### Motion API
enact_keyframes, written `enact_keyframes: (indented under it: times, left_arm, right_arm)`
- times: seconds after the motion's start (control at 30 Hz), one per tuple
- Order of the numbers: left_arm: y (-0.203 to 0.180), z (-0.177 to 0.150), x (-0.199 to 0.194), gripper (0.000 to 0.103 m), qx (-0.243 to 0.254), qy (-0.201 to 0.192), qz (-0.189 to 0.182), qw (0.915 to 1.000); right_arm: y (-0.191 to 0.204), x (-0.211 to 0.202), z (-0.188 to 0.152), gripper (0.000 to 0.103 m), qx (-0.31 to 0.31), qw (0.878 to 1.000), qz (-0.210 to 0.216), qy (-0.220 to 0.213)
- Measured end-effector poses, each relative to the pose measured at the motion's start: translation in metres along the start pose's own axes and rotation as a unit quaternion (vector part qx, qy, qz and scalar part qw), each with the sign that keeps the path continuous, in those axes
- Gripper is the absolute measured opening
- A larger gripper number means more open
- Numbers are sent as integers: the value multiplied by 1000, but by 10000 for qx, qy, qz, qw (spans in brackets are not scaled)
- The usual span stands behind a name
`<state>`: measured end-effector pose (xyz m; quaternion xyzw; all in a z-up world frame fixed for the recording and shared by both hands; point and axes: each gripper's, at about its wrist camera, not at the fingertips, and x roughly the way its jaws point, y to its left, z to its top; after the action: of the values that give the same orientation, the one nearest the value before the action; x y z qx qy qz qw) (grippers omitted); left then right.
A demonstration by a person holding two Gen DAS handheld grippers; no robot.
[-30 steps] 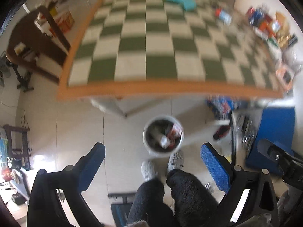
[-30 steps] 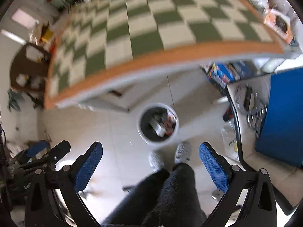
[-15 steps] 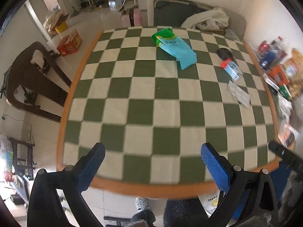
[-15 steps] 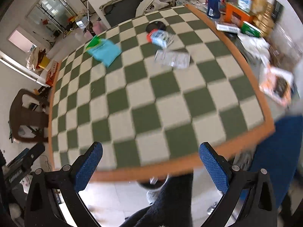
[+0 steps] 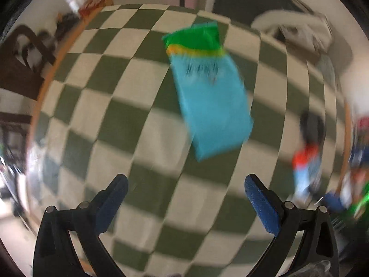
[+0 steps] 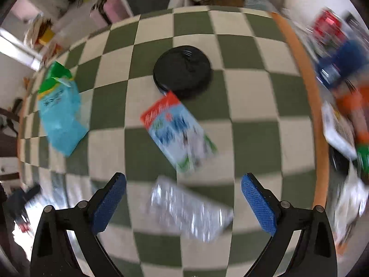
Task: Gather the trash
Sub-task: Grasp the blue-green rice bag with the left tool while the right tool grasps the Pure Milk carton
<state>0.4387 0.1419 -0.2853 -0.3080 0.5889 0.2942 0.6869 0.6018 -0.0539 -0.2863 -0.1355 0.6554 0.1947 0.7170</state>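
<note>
Hovering above the green-and-cream checkered tabletop (image 5: pixel 147 138), the left gripper (image 5: pixel 185 191) is seen with its blue-padded fingers (image 5: pixel 110 202) spread wide; nothing is held between them. A flat cyan plastic bag with a green and yellow top band (image 5: pixel 207 92) is shown lying on the tabletop ahead of this gripper, apart from both pads and slightly right of centre. A blurred red-and-pale-blue carton (image 5: pixel 307 164) is visible near the right edge of the left wrist view, well apart from the bag. The orange wooden rim (image 5: pixel 49 73) of the table is visible at left.

In the right wrist view, the right gripper (image 6: pixel 183 192) is likewise fully spread, and nothing is gripped. A crumpled clear plastic wrapper (image 6: pixel 189 210) is shown on the tabletop (image 6: pixel 253 127) between the two blue pads (image 6: pixel 258 204), touching neither. Just beyond it lies the carton (image 6: pixel 178 131), red end away from the gripper. That red end is seen against a round black plastic lid (image 6: pixel 183 71); whether the two touch cannot be determined. The cyan bag (image 6: pixel 61 113) lies well to the left. Assorted packaged goods (image 6: pixel 341 92), heavily blurred, are grouped beyond the table's right rim (image 6: pixel 311 92).
</note>
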Motion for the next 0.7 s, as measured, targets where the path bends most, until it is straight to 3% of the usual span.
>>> enact_keyframes:
  times: [0.17,0.3,0.43,0.53,0.57,0.7]
  left_arm:
    - [-23,68,29,103,-352,186,-64,9992]
    - [-39,99,62,103,-259,403,326,9983]
    - [-43,105,85,103,-9,583,680,9960]
    - [-39,95,87,102,213,480,653,9965]
    - [-38,92,86,96,279,425,652,9966]
    - [-33,68,78,92,569,367,691,9953]
  right_arm:
    - [11,47,37,90,-121,9989,-77,439]
    - [8,62,47,82,189,9983,-62,542]
    - [5,64,55,82,441,9974,-67,560]
    - [-2,63,57,75,545,9970,1,548]
    - [-7,61,57,71,552,9971,39,531]
    - [-17,58,55,67,535,9973,158,482]
